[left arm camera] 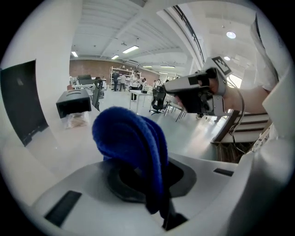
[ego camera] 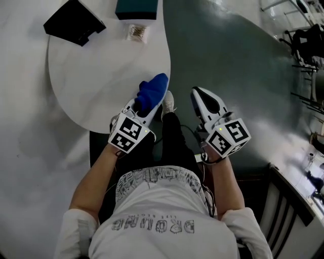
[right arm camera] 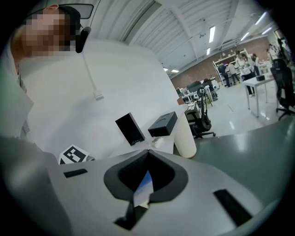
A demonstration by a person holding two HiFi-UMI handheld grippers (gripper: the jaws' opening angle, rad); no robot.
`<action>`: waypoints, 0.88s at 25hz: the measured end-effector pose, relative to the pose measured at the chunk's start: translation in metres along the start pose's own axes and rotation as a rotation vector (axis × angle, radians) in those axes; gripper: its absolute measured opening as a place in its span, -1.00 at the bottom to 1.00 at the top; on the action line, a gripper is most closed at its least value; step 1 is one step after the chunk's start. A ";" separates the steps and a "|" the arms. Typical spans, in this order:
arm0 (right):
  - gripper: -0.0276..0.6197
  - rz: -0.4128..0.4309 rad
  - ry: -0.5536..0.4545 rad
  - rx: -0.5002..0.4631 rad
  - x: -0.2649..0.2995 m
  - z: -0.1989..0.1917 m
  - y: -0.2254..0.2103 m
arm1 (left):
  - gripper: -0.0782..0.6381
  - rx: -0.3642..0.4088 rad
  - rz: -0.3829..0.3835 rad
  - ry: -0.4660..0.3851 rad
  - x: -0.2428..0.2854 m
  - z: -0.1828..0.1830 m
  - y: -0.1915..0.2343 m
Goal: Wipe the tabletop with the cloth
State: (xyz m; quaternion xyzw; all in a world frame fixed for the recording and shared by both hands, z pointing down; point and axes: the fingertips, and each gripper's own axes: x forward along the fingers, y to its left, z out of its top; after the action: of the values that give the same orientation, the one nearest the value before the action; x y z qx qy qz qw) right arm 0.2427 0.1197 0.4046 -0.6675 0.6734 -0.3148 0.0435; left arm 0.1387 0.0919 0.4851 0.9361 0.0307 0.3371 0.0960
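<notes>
A blue cloth [ego camera: 153,90] is bunched between the jaws of my left gripper [ego camera: 147,99], which is shut on it. In the head view it sits at the near right edge of the round white table [ego camera: 101,66]; whether it touches the top I cannot tell. The left gripper view shows the cloth [left arm camera: 131,138] rising in a thick fold out of the jaws. My right gripper [ego camera: 196,93] is held beside it over the dark floor, off the table, its jaws shut with nothing in them. It also shows in the left gripper view as the right gripper [left arm camera: 198,92].
A black box [ego camera: 75,21], a teal box [ego camera: 136,8] and a small wrapped packet [ego camera: 136,33] sit on the table's far side. Dark green floor [ego camera: 228,50] lies to the right. A dark chair [ego camera: 288,202] stands at the lower right.
</notes>
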 end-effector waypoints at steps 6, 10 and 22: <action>-0.89 0.038 -0.022 -0.029 0.006 0.021 0.017 | -0.59 -0.001 0.057 -0.083 -0.029 0.040 0.017; -0.89 0.074 -0.041 -0.056 0.012 0.040 0.032 | -0.59 -0.005 0.106 -0.150 -0.053 0.066 0.027; -0.89 0.218 -0.045 -0.163 0.049 0.085 0.097 | -0.59 -0.009 0.299 -0.317 -0.145 0.121 0.067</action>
State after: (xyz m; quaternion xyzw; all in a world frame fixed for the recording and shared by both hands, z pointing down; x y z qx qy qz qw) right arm 0.1942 0.0345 0.3076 -0.5986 0.7640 -0.2375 0.0381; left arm 0.1033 -0.0113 0.3163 0.9711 -0.1253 0.1961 0.0527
